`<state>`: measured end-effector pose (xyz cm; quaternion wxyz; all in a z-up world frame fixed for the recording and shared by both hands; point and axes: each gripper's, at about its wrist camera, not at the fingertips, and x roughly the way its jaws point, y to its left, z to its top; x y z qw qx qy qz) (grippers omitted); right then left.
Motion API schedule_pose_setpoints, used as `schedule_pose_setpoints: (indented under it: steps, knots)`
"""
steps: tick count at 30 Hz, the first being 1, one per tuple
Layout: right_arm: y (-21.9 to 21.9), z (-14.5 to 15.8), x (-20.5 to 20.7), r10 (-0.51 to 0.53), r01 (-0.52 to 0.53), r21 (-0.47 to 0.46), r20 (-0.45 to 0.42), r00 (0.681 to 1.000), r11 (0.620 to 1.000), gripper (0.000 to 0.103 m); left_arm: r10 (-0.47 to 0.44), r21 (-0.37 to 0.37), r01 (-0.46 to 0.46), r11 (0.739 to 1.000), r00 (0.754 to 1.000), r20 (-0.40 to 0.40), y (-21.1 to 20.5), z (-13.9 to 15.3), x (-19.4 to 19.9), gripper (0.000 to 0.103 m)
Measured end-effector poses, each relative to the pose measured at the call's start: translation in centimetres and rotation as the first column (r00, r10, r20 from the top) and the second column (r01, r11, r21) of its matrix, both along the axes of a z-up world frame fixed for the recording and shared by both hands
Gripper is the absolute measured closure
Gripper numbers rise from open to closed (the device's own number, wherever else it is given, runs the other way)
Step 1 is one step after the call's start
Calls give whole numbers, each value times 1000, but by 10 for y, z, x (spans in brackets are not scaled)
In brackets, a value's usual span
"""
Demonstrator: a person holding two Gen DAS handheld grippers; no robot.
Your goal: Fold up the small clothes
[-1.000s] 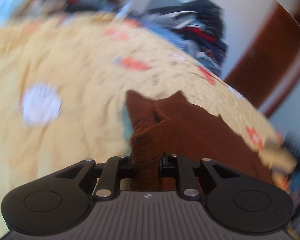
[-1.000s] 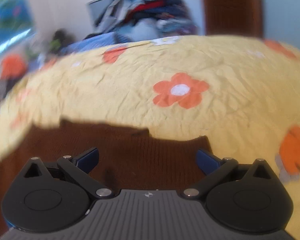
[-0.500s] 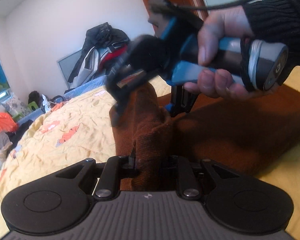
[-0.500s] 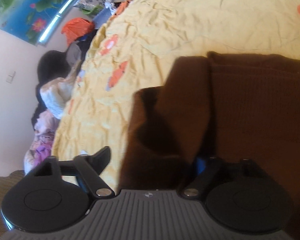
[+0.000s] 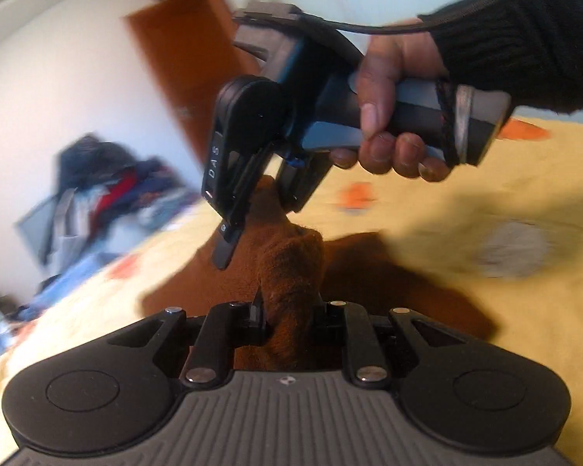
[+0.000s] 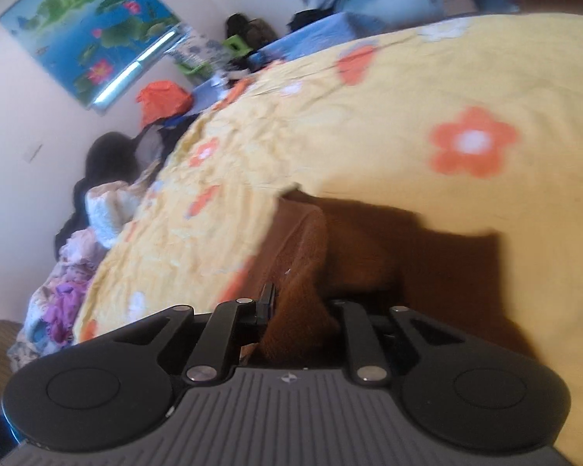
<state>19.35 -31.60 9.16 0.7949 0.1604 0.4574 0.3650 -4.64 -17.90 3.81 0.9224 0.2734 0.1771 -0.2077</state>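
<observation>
Both grippers pinching one brown knit garment (image 5: 291, 272)

We are clamping the left gripper (image 5: 289, 310) on a bunched fold at six o'clock; our right gripper (image 6: 301, 306) is closing on cloth over the yellow flowered bedspread (image 6: 369, 124).

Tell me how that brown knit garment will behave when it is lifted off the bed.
The brown knit garment looks floppy: it bunches into a soft ridge where the left gripper pinches it. It probably won't slip, since the fuzzy knit fills the closing right gripper. Expect the rest, lying on the yellow bedspread, to drape and trail.
</observation>
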Motion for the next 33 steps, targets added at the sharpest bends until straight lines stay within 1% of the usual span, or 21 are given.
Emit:
schedule_pose_setpoints:
  steps: [2, 3, 4, 5, 7, 8, 9, 11, 14, 15, 16, 17, 19, 21, 23, 25, 26, 27, 28, 31, 33]
  knots:
    - [-35, -23, -2, -77, 76, -33, -41, 996, 997, 82, -38, 21, 41, 999, 993, -114, -23, -22, 9, 85]
    - [-48, -39, -3, -113, 110, -46, -70, 991, 993, 78, -36, 51, 41, 998, 994, -102, -30, -31, 8, 84]
    - [-59, -55, -3, -154, 149, -48, -111, 982, 988, 78, -45, 75, 49, 996, 998, -54, -33, -33, 2, 84]
    - [-69, -65, -4, -179, 181, -4, -144, 973, 984, 77, -57, 81, 61, 995, 997, -47, -33, -31, -2, 81]
    - [-84, -70, -10, -204, 223, 101, -166, 965, 970, 62, -103, 26, 105, 994, 991, -81, -20, -20, -5, 69]
    - [-87, -68, -12, -204, 226, 133, -161, 966, 965, 57, -128, -7, 128, 992, 987, -101, -8, -12, -6, 53]
    - [-89, -66, -14, -198, 220, 155, -150, 969, 963, 48, -131, -32, 129, 991, 986, -107, 2, -7, -10, 31]
    - [-84, -61, -17, -182, 200, 148, -124, 975, 969, 47, -103, -83, 96, 992, 991, -86, 24, 4, -19, 18]
    - [-69, -60, -17, -152, 159, 70, -90, 984, 985, 48, -74, -153, 60, 986, 994, -83, 62, 15, -26, 18]
    - [-67, -63, -18, -142, 148, 64, -84, 986, 987, 59, -59, -173, 44, 984, 995, -84, 72, 17, -27, 18]
    - [-66, -65, -18, -134, 138, 50, -76, 988, 989, 87, -31, -177, 15, 984, 996, -85, 78, 18, -26, 18]
    - [-65, -65, -16, -140, 141, 16, -58, 988, 990, 88, -4, -173, -12, 985, 995, -95, 79, 22, -29, 18]
    - [-75, -61, -16, -141, 142, 32, -30, 990, 989, 89, 30, -167, -51, 985, 992, -125, 93, 19, -25, 18]
    - [-82, -69, -14, -164, 164, 12, -41, 986, 986, 89, 67, -184, -94, 978, 987, -147, 109, 20, -23, 18]
    - [-88, -76, -17, -177, 181, 37, -75, 981, 983, 79, 92, -226, -131, 965, 980, -176, 126, 22, -17, 18]
    - [-100, -64, -28, -243, 249, 67, -89, 966, 966, 40, 128, -280, -183, 942, 971, -201, 143, 29, -12, 18]
    - [-104, -54, -37, -275, 279, 77, -65, 959, 957, 35, 139, -310, -199, 929, 968, -207, 150, 32, -11, 18]
    - [-107, -45, -48, -283, 285, 93, -31, 959, 954, 34, 137, -324, -199, 925, 969, -204, 153, 33, -12, 18]
    - [-108, -37, -59, -277, 276, 104, -11, 961, 955, 35, 125, -311, -179, 933, 974, -187, 154, 33, -17, 18]
    - [-95, -20, -89, -216, 214, 89, 21, 976, 973, 35, 64, -168, -87, 982, 988, -137, 140, 22, -30, 18]
    - [-79, -15, -103, -163, 161, 49, 38, 986, 986, 35, 51, -87, -62, 994, 991, -126, 124, 1, -32, 18]
